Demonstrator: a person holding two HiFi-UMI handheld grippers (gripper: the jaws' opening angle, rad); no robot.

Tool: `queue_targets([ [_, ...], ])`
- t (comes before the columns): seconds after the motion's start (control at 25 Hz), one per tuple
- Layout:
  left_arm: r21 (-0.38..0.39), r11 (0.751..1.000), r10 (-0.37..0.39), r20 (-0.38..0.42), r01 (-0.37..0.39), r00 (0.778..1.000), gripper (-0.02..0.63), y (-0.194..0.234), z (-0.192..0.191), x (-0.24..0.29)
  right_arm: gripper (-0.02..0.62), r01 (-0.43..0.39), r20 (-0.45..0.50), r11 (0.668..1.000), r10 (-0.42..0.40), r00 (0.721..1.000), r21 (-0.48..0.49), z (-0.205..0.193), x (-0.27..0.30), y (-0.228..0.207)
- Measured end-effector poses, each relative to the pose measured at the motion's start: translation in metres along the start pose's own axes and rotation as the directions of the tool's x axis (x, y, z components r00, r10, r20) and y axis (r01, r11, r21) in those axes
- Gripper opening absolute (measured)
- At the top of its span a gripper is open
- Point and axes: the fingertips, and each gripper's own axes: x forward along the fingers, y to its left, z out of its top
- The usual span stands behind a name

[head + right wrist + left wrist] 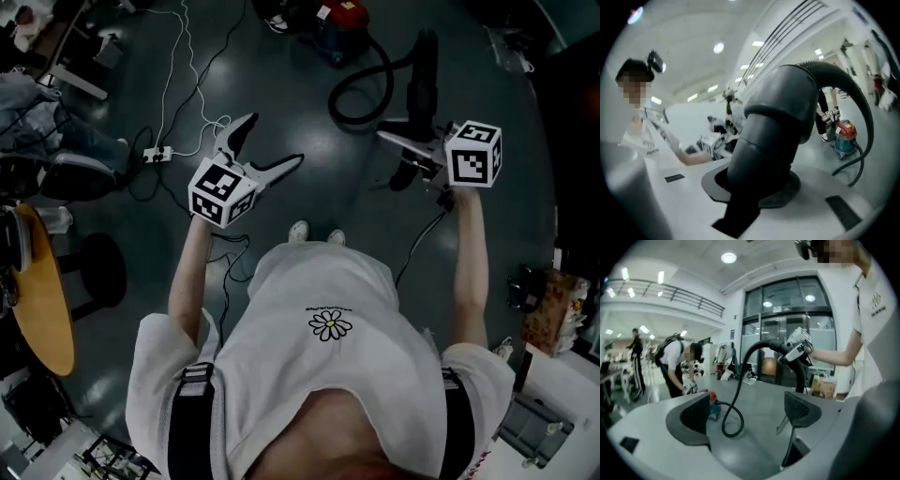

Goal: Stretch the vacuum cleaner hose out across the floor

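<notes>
**Right gripper** (398,141): jaws pinched tight on the rigid black end piece (778,126) of the vacuum cleaner hose (335,98), which it holds up off the floor (281,94).

**Left gripper** (276,141): jaws spread wide with nothing between them. Past them I see only floor and the hose loop.

**Hose location:** it runs from the red-and-blue vacuum cleaner (337,23) ahead of me. It curls in one loop on the floor, then rises to my right gripper.

**Handling, in my judgement:** the flexible length looks light and floppy and will likely spring back towards its coil. The end piece is stiff, smooth plastic, apt to twist in a pinch. I would hold on the end piece. If a second hold is wanted, I would take the hose just behind it. The vacuum cleaner may shift if I pull hard.
</notes>
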Motion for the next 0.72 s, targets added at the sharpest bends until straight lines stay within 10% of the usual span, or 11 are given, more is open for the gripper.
queue_targets([
  [0.08,0.199,0.978,-0.061,-0.001,0.060,0.998,0.476,-0.022,0.024,0.016,0.107,-0.025,-0.262,0.987,-0.018,0.965,-0.159,-0.031,0.008,0.019],
  [0.2,0.471,0.878,-0.090,-0.006,0.082,0.996,0.476,-0.040,0.052,0.041,0.107,-0.101,-0.595,0.926,-0.147,0.791,-0.363,-0.075,-0.007,0.032],
  [0.32,0.706,0.707,-0.041,-0.023,0.045,0.999,0.476,-0.038,0.070,0.066,0.106,-0.161,-0.707,0.837,-0.320,0.631,-0.522,-0.087,-0.035,0.026],
  [0.44,0.783,0.621,-0.051,0.009,0.025,0.999,0.477,-0.041,0.095,0.079,0.106,-0.228,-0.695,0.735,-0.422,0.582,-0.638,-0.079,-0.048,0.027],
  [0.6,0.756,0.642,-0.133,-0.051,0.125,0.990,0.476,-0.051,0.101,0.080,0.106,-0.294,-0.660,0.632,-0.481,0.577,-0.717,-0.067,-0.047,0.033],
  [0.72,0.610,0.701,-0.223,-0.305,0.370,0.926,0.474,-0.061,0.060,0.077,0.107,-0.319,-0.670,0.618,-0.495,0.553,-0.719,-0.065,-0.046,0.029],
])
